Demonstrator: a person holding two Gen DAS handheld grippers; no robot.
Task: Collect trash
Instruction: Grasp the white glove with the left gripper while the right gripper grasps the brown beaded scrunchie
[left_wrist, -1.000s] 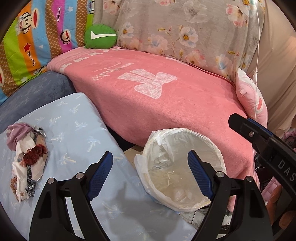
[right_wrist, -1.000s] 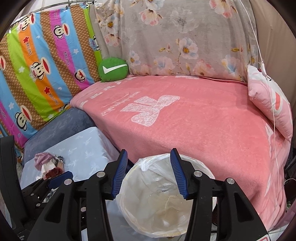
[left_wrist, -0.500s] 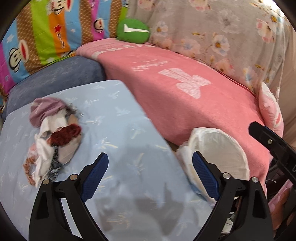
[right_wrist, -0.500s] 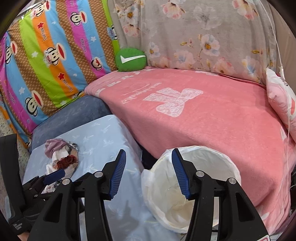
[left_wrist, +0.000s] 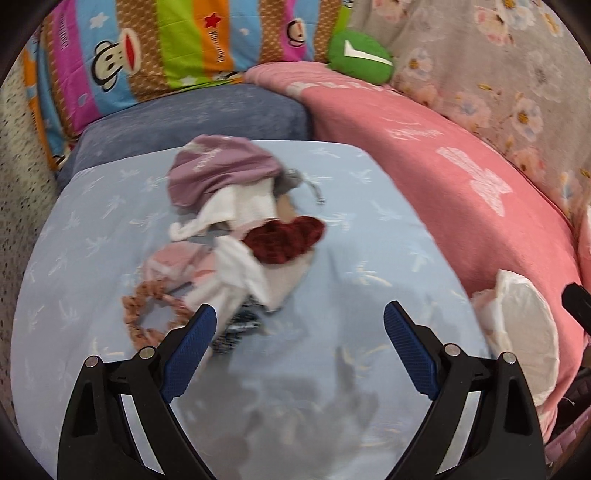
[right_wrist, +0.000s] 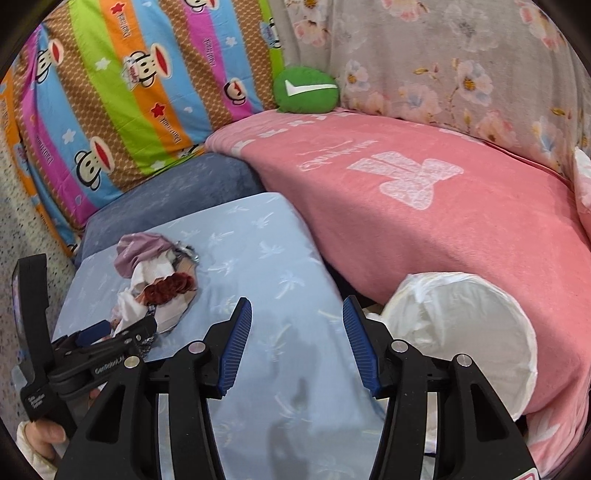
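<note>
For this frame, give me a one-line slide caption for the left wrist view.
Open left gripper hovering by a pile of scraps and hair ties on a light blue sheet, lined bin at right.

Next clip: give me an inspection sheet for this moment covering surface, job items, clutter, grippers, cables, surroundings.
Surface: light blue palm-print sheet, flat.
Job's things: mixed trash pile on the sheet (purple cloth, white tissue, dark red scrunchie); bin with white liner beside the sheet, interior hidden.
Clutter: nothing seen beyond the pile.
Grippers: left gripper open, jaws just opened wider, nothing between the fingers, close to the pile; right gripper open, empty, between pile and bin.
Cables: nothing seen.
Surroundings: pink blanket, green cushion, striped monkey-print fabric, floral fabric.
</note>
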